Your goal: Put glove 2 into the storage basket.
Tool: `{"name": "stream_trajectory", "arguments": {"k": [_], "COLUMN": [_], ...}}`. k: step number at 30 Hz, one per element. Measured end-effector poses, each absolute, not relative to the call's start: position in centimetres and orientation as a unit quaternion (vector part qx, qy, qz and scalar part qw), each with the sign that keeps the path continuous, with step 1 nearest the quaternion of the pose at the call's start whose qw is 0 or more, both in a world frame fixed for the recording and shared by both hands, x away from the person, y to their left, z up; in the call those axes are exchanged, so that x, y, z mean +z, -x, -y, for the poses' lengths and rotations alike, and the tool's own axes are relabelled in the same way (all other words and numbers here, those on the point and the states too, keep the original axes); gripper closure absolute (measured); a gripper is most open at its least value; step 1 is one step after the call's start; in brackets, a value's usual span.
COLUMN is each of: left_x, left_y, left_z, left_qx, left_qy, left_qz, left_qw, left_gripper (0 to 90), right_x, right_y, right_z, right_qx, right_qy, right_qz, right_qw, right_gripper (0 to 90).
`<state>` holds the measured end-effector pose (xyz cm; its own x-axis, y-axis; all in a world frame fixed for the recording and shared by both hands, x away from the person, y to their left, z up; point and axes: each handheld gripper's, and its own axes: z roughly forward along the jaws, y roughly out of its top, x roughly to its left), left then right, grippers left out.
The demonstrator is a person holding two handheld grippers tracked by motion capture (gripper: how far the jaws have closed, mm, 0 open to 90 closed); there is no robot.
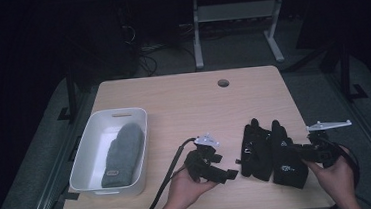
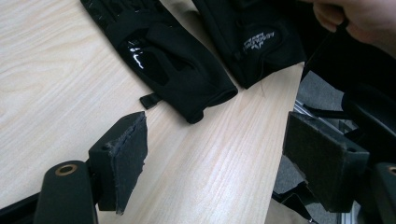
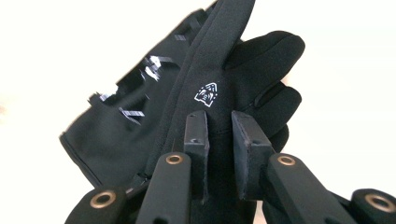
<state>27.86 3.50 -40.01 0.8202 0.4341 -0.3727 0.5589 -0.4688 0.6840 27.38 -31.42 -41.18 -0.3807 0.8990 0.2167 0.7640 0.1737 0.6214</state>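
High view: right gripper (image 1: 297,152) clamped on the near cuff end of the right black glove (image 1: 283,152), at the near right of the bench (image 1: 183,99); second black glove (image 1: 255,149) lying just left, touching it. Left gripper (image 1: 218,171) spread wide, gripping nothing, hovering near the second glove's cuff. Pick-up step in hand, apparently; next, probably a lift clear and a carry left to the white bin (image 1: 90,157) holding a grey mitten (image 1: 122,154). Held glove's long axis running near to far, fingers pointing far.
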Motion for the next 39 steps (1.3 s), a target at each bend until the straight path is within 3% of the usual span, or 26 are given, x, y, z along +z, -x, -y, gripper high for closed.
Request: {"name": "stream_trajectory", "arguments": {"k": [11,29,39], "left_x": [-40.0,-40.5,-41.1], "left_y": [-27.9,-28.0,-28.1], "left_z": [-4.0,-4.7,-4.7], "left_qx": [-0.073,-0.074,-0.077], "left_qy": [-0.853,-0.853,-0.854], "left_qz": [-0.292,-0.297,-0.303], "left_qw": [0.426,0.422,0.416], "left_gripper": [22.0,21.9,22.0], "right_x": [-39.4,-41.4,-42.8], "right_y": [-29.4,-32.7,-32.3], "right_z": [28.8,24.8,24.6], "right_qx": [0.365,0.351,0.332], "right_qy": [-0.537,-0.557,-0.562], "right_qz": [-0.755,-0.749,-0.753], "right_qw": [0.091,0.073,0.088], "right_gripper": [76.5,74.5,59.8]}}
